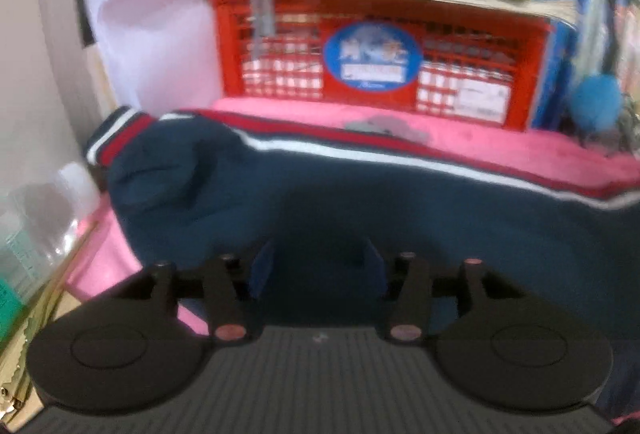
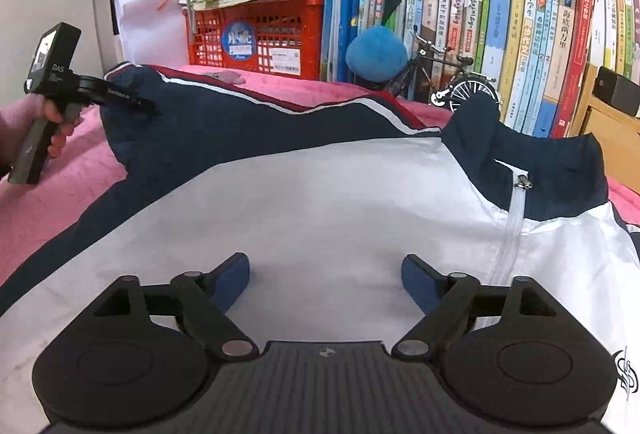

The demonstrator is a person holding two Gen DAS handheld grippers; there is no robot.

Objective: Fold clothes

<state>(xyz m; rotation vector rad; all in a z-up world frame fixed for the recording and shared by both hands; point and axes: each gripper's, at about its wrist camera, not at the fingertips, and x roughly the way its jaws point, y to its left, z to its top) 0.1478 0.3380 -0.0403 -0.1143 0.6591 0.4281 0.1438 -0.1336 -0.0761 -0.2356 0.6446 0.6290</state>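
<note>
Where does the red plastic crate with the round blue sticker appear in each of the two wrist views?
Left wrist view: the red plastic crate fills the upper middle, behind the navy sleeve.
Right wrist view: the crate sits upper left of centre, under stacked books.
Shared landmark: the pink bed cover in front of the crate.

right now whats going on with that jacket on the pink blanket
A person is folding a navy and white zip jacket spread on a pink blanket. The left gripper, held in a hand, is at the navy sleeve near its striped cuff; whether it grips the cloth is unclear. The right gripper hovers open over the white chest panel, holding nothing. The sleeve lies stretched out, not yet folded in. Behind stand a red crate and books.
</note>
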